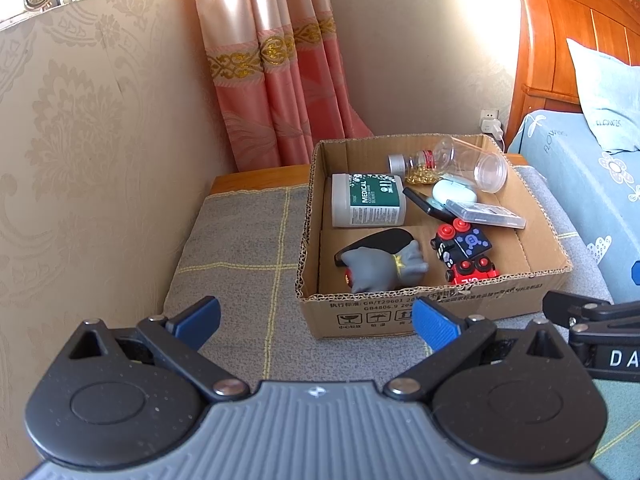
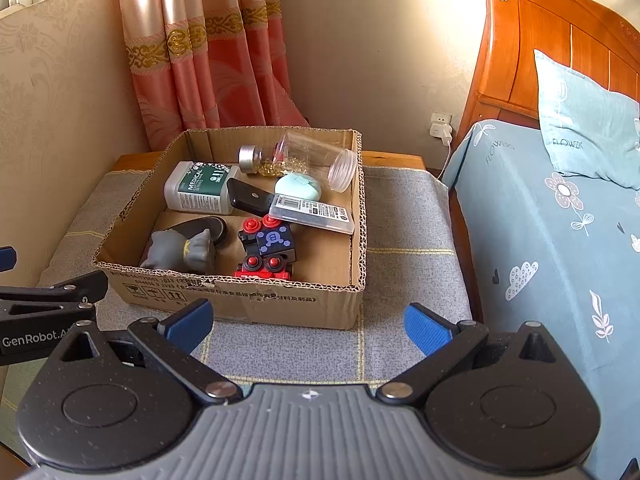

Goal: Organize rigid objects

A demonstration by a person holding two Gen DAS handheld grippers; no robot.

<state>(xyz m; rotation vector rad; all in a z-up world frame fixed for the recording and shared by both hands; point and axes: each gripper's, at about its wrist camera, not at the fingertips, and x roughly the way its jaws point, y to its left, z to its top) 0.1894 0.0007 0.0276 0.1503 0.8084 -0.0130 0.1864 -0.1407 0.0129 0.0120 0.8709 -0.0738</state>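
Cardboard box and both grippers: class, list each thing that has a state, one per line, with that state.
Cardboard box: open-topped, holding items.
Clear plastic jar: on its side, lidless.
Small glass bottle: capped, lying down.
Medical bottle: lying flat, closed.
Left gripper: open, empty.
Right gripper: open, empty.

Red toy train (image 2: 262, 270) half hidden behind the box's front wall (image 2: 240, 296), phone (image 1: 424, 206) partly under the white case, box print too small to read, pillow (image 1: 608, 100) cut by the edge

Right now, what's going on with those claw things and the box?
Left hand-held gripper open, empty; right hand-held gripper the same. Cardboard box ahead on grey mat, full of small items. Nothing in the way.
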